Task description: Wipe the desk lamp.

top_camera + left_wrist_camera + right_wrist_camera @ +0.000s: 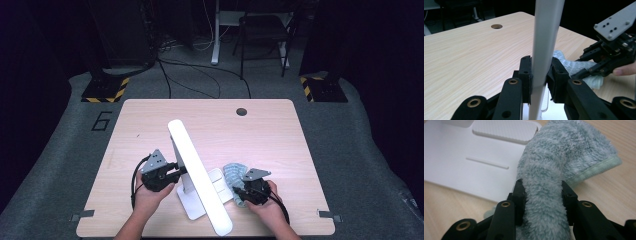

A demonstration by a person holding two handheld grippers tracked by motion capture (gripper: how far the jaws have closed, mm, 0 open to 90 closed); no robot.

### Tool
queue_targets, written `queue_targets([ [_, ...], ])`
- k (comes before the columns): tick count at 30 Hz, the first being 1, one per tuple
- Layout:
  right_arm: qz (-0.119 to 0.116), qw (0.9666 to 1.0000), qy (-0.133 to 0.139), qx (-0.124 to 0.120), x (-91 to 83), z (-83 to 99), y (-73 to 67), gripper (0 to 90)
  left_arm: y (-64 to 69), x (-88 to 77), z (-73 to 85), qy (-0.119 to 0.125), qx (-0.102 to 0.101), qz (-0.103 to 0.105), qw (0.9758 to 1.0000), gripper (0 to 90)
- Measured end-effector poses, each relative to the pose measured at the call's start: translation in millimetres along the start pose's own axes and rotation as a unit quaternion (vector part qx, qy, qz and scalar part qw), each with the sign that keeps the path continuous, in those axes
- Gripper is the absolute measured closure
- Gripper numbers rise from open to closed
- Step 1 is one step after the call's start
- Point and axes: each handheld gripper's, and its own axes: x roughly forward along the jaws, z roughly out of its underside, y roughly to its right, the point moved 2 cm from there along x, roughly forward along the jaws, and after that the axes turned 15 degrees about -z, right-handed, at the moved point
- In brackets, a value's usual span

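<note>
A white desk lamp stands on the wooden table, its long light bar (197, 172) slanting over its flat white base (192, 206). My left gripper (181, 171) is shut on the lamp's upright stem (546, 37), with the pads pressed against both sides (541, 72). A fluffy grey-green cloth (233, 172) lies partly on the base's right edge. My right gripper (236, 191) is shut on a bunched fold of that cloth (554, 165), its jaws (544, 192) squeezing the pile beside the base (461, 167). In the left gripper view the right gripper (581, 65) sits behind the stem, on the cloth (571, 66).
A ribbed rectangular pad (504, 128) is set into the lamp base. The table (150, 120) has a round cable hole (241, 111) near its far edge. Beyond it, cables and a chair (262, 30) stand on the grey floor.
</note>
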Motion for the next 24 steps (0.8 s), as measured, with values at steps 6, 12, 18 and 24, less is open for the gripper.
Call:
queue_targets([
  [6, -0.002, 1.0, 0.004, 0.001, -3.8, 8.2, -6.4, 64.7, -0.2, 1.0, -0.1, 0.002, -0.004, 0.009, 0.9999, 74.9],
  [12, -0.003, 0.9998, 0.013, 0.017, 1.1, 2.9, -0.3, 65.2, -3.2, 1.1, -0.3, -0.003, -0.006, 0.015, 0.9999, 74.7],
  [18, 0.003, 0.9991, 0.028, 0.03, 9.2, -4.0, 6.6, 65.3, -4.0, 1.9, 0.2, -0.002, -0.011, 0.018, 0.9998, 74.4],
  [24, 0.006, 0.9985, 0.038, 0.039, 19.9, -16.2, 14.4, 64.7, -3.1, 1.8, 0.6, -0.001, -0.02, 0.016, 0.9997, 74.1],
])
